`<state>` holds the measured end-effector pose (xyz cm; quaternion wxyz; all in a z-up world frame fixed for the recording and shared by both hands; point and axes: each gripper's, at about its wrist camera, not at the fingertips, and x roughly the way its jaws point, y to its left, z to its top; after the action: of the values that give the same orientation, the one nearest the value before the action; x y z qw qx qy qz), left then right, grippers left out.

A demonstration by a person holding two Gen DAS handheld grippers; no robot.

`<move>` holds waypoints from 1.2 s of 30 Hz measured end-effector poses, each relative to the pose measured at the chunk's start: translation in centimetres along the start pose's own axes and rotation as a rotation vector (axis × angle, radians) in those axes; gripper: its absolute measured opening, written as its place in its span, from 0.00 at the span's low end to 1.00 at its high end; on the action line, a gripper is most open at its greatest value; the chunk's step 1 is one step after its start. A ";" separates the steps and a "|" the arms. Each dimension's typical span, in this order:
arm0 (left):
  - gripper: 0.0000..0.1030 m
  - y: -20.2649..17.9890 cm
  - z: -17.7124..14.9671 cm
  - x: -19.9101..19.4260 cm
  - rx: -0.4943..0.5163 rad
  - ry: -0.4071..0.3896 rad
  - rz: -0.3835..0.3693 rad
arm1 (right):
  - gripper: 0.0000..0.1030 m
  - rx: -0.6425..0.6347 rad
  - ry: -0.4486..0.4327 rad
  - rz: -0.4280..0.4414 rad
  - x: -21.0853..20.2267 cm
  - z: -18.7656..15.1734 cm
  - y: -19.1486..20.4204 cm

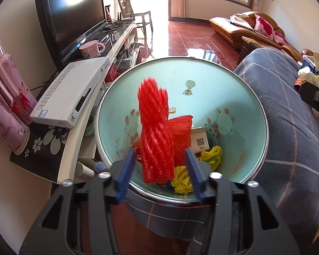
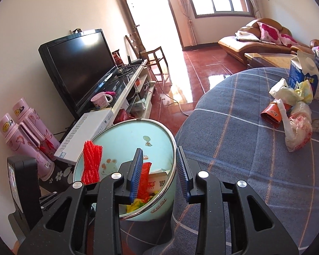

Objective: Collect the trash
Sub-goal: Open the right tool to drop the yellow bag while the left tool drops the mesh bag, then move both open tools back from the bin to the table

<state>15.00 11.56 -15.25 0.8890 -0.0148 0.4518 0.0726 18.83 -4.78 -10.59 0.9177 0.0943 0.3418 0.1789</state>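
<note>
Sunlit living room, blue checked counter (image 2: 234, 140): we hold the left gripper (image 1: 161, 170) open over the basin (image 1: 240, 80), red foam net (image 1: 156, 131) upright between unclamped pads; right gripper (image 2: 159, 176), part open and empty, is nearer the wrappers (image 2: 295, 123)

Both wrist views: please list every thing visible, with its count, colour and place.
bin: 1, pale blue, beside table
net sleeve: 1, red, over bin
bag: 1, red, in bin
wrappers: 2, yellow, in bin
television: 1, black, on stand
box: 1, white, on stand
mug: 1, pink, on stand
flasks: 2, pink, beside box
milk carton: 1, blue-white, on table
plastic bags: several, pale, on table
left tongs: blue pads, open around net sleeve
right tongs: blue pads, open astride bin rim
</note>
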 end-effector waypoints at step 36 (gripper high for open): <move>0.93 -10.7 -0.9 -6.2 0.119 -0.104 -0.128 | 0.77 0.217 -0.142 -0.271 -12.7 -4.8 -14.0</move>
<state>12.21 0.15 -11.18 0.9134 0.0129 0.4068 -0.0104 10.46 -22.34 -10.73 0.9397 0.1583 0.3032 0.0088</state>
